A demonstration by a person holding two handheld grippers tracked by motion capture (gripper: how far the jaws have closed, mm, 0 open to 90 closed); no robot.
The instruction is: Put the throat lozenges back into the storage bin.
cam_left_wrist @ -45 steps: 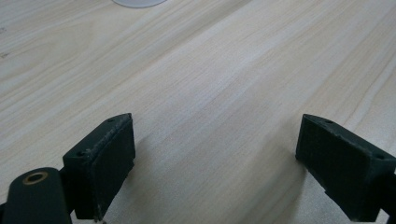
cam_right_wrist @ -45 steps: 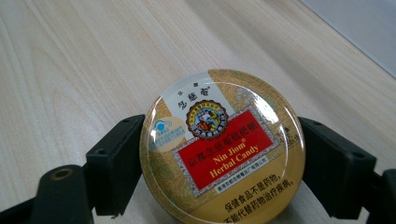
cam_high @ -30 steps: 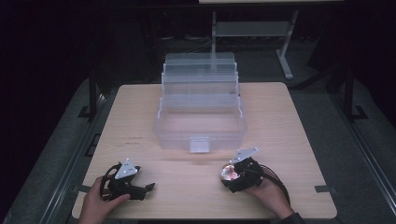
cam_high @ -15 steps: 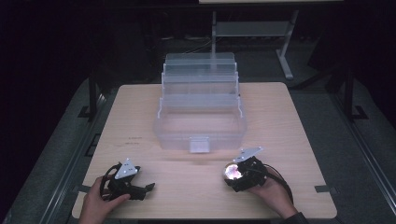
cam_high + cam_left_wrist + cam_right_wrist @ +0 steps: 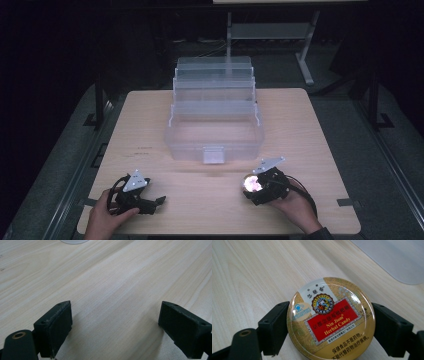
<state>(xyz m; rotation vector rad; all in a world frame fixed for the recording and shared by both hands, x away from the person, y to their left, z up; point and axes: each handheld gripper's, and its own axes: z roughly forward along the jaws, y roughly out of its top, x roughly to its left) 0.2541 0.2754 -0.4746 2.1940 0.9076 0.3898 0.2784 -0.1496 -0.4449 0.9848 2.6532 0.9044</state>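
Right gripper (image 5: 254,184): your hand holds it low at the near right edge, clamped on one tin (image 5: 331,319) above the table (image 5: 300,130).
Left gripper (image 5: 159,201): rests near left, jaws apart, nothing between.
Box (image 5: 215,132): one, mid-table.

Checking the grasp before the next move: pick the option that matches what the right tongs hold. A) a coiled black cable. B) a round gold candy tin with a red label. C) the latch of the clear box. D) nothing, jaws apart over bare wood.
B: in the right gripper view the right tongs have both black jaws pressed against the sides of the round gold candy tin, above the wooden table.
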